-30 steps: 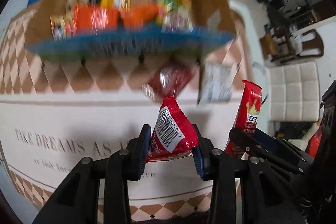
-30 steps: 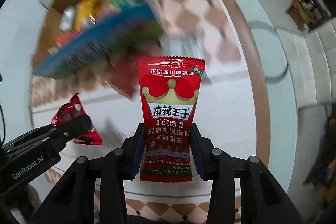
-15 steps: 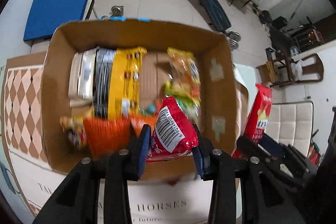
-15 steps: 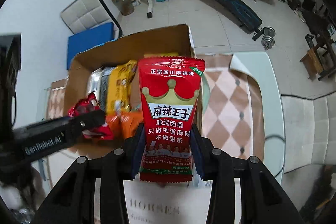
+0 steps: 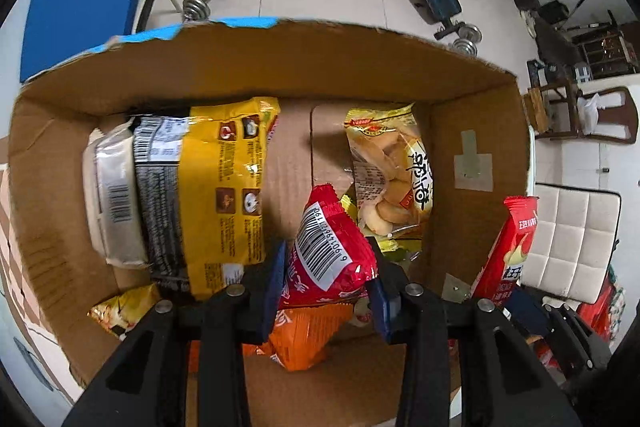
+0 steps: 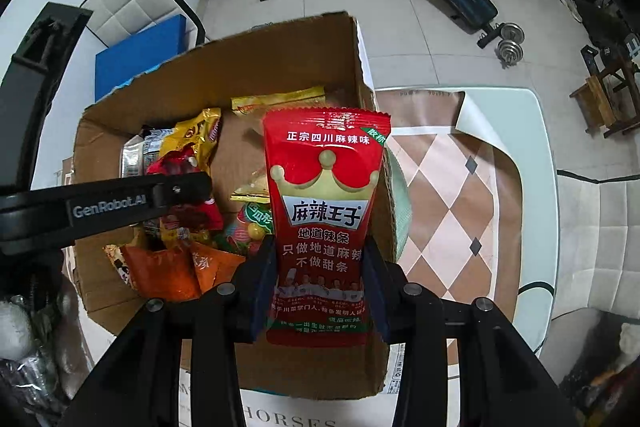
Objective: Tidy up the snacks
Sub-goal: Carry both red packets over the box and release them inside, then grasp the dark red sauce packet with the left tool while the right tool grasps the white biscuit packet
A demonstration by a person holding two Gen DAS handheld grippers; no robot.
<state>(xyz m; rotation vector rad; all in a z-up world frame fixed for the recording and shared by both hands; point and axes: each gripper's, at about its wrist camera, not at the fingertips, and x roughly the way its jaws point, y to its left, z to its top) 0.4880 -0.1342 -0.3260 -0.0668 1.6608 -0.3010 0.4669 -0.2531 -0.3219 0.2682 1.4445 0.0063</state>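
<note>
Over the cardboard box point(image 5: 472, 147), the left tool point(image 5: 326, 291) pinches a small red packet point(image 5: 328, 251); the right tool point(image 6: 320, 287) clamps a tall red snack pouch point(image 6: 324, 219) mid-body. Both look light, crinkly, slippery; grip flat sides.

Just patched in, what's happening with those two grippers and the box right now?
Snacks are going into the cardboard box. The left gripper is shut on a small red packet above the packets already inside. The right gripper is shut on a tall red spicy-strip packet, above the box's right side. Neither is released.
</note>
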